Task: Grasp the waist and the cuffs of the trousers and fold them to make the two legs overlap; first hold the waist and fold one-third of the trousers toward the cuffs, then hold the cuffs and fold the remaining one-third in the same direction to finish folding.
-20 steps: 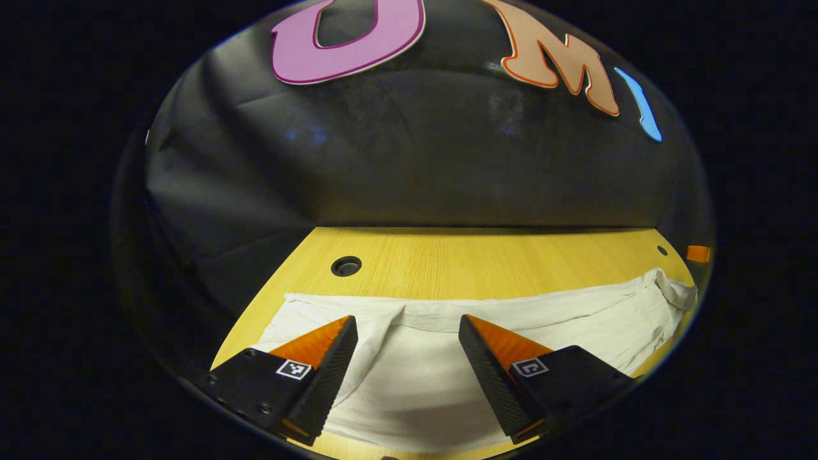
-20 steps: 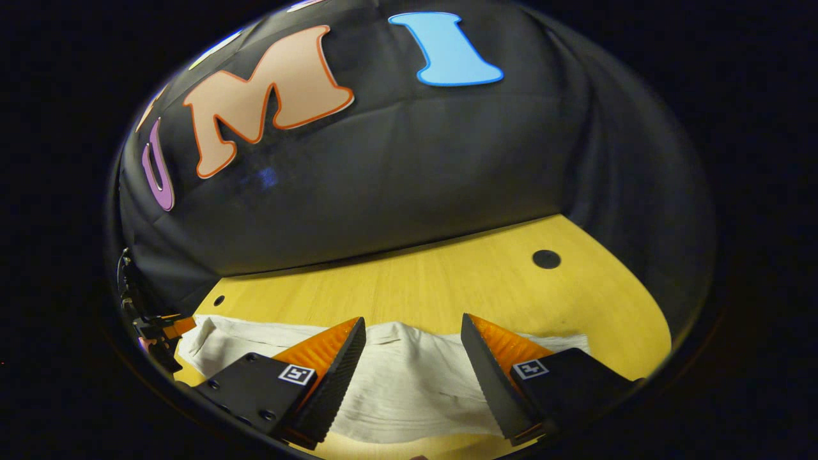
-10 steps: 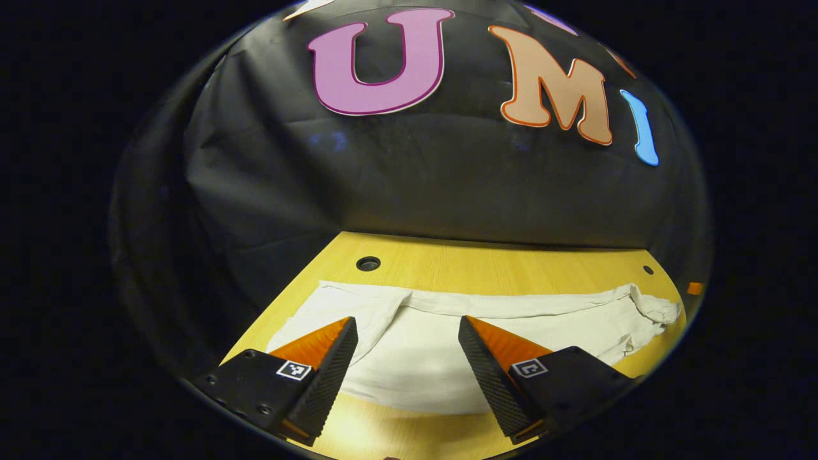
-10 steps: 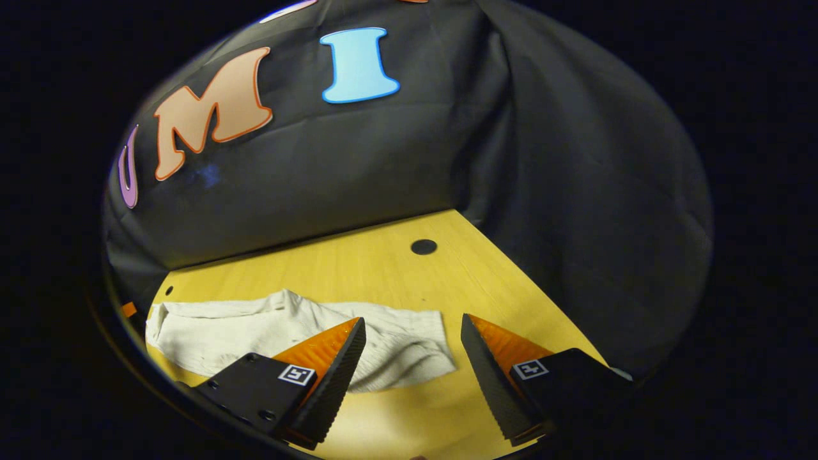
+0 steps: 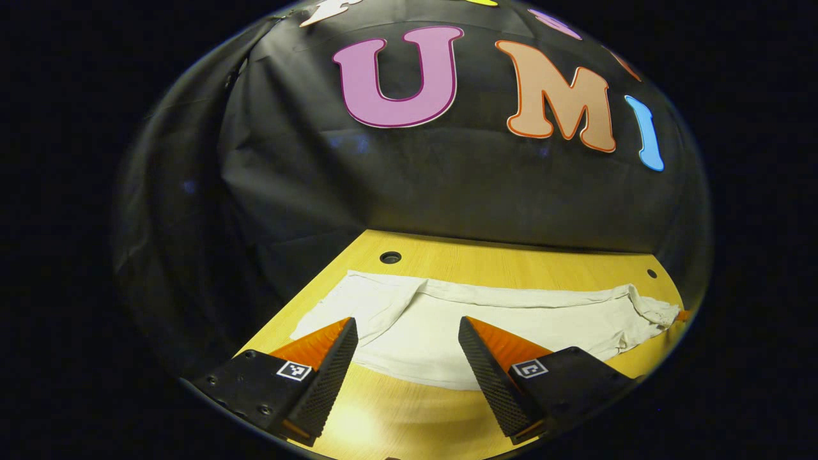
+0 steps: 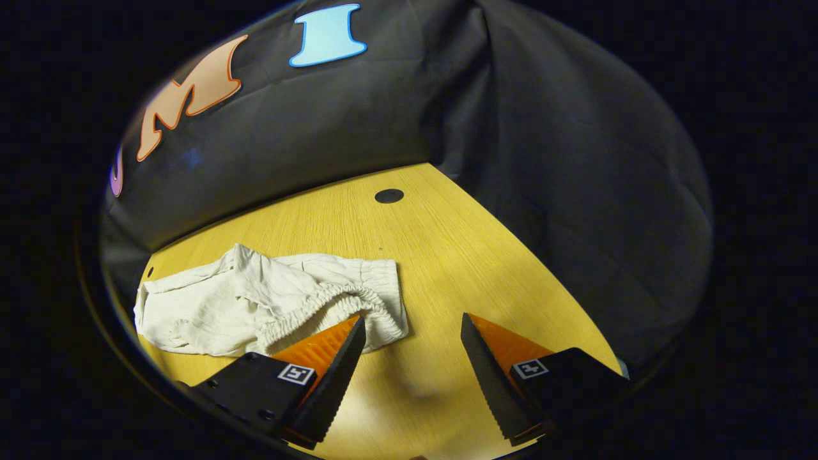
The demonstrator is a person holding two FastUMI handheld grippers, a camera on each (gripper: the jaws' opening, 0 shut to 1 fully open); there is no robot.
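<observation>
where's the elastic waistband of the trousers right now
In the right gripper view, the gathered elastic waistband of the off-white cloth trousers lies on the yellow wooden table, just ahead of the open right hand-held gripper, left of centre.

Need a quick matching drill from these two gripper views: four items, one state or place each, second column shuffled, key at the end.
Items:
1. trousers
2. elastic waistband
3. left hand-held gripper
4. round hole

States or places:
A. open, above the near edge of the cloth
B. gathered, at the end of the cloth next to the right hand-held gripper
C. in the wooden table, near the booth's wall
D. pale, lying along the table

Pairs: 1-D, 2-B, 3-A, 4-C
</observation>
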